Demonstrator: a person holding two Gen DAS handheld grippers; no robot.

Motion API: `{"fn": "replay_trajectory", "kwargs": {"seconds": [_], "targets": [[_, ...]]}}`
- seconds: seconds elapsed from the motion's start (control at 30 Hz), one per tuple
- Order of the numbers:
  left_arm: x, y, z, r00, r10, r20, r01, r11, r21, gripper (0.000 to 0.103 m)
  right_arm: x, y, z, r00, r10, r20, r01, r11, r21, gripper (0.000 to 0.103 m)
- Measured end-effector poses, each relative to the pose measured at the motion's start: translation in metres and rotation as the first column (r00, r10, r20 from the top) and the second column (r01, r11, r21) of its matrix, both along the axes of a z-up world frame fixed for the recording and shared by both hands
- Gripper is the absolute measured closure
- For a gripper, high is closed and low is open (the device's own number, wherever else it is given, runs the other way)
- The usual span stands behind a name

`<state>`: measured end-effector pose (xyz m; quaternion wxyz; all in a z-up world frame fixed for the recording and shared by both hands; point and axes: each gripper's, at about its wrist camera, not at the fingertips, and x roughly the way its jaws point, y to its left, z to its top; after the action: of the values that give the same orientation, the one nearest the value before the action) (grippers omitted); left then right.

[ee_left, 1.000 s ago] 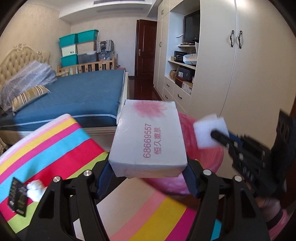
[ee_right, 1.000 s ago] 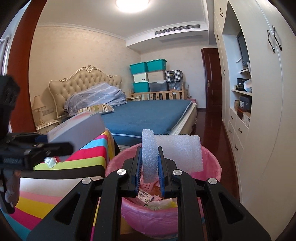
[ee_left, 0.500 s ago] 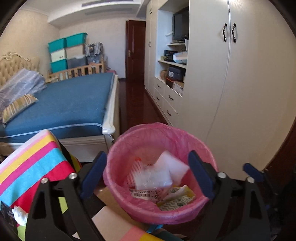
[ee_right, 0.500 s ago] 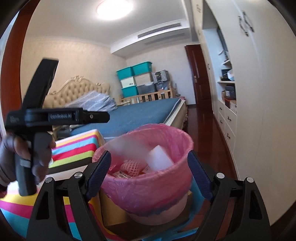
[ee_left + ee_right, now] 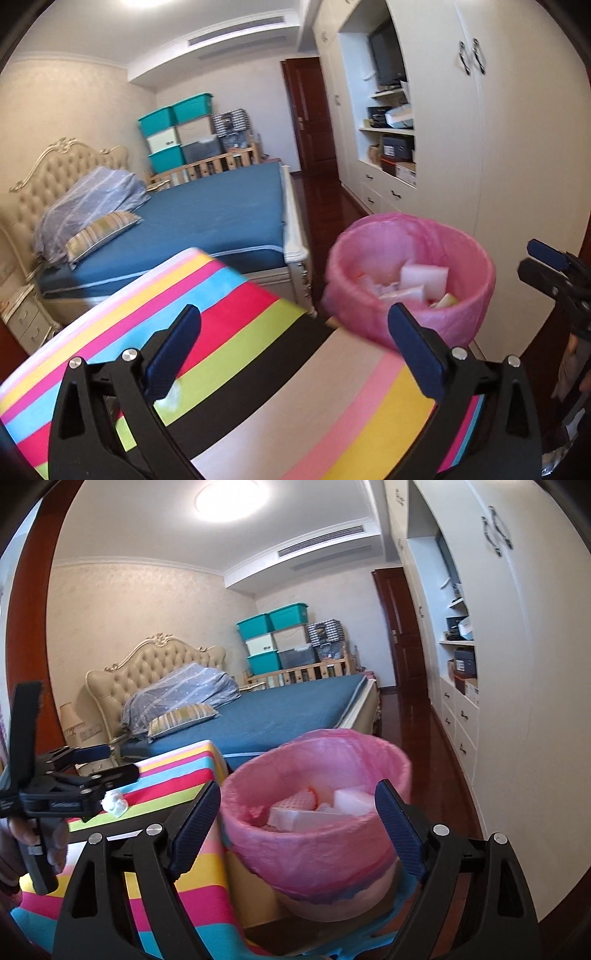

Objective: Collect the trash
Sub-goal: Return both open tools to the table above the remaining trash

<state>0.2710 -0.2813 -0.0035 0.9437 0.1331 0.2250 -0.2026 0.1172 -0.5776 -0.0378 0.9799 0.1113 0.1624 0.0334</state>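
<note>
With the left gripper point(image 5: 291, 345) opening on nothing and the right gripper point(image 5: 297, 819) spread empty, the crumpled tissue point(image 5: 115, 803) lies on the striped table point(image 5: 236, 354) beside the pink-lined bin point(image 5: 317, 834), where a careless reach could nudge it off.

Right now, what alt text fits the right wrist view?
Open right tongs frame a pink-lined trash bin holding white foam pieces. The left tongs hover over a striped tablecloth near a crumpled tissue.
</note>
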Motion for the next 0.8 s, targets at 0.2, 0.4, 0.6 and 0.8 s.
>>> {"fn": "replay_trajectory", "kwargs": {"seconds": [0.2,0.4,0.6,0.8], "targets": [[-0.019,0.058,-0.007,0.996,0.090,-0.024,-0.090,0.996,0.010,0.005,0.013,0.041,0.008,0.998,0.061,-0.026,-0.062,0.998,-0.026,0.020],[-0.040,0.127,-0.012,0.981,0.195,-0.003,-0.195,0.980,0.037,0.005,0.024,0.093,0.015,0.989,0.135,-0.056,-0.138,0.989,-0.048,0.018],[-0.054,0.204,-0.019,0.944,0.331,0.003,-0.331,0.943,0.046,0.005,0.043,0.151,0.012,0.969,0.202,-0.140,-0.213,0.975,-0.070,0.018],[-0.065,0.266,-0.024,0.886,0.462,-0.030,-0.462,0.887,0.009,0.005,0.055,0.215,0.007,0.939,0.286,-0.193,-0.310,0.944,-0.114,0.018]]}}
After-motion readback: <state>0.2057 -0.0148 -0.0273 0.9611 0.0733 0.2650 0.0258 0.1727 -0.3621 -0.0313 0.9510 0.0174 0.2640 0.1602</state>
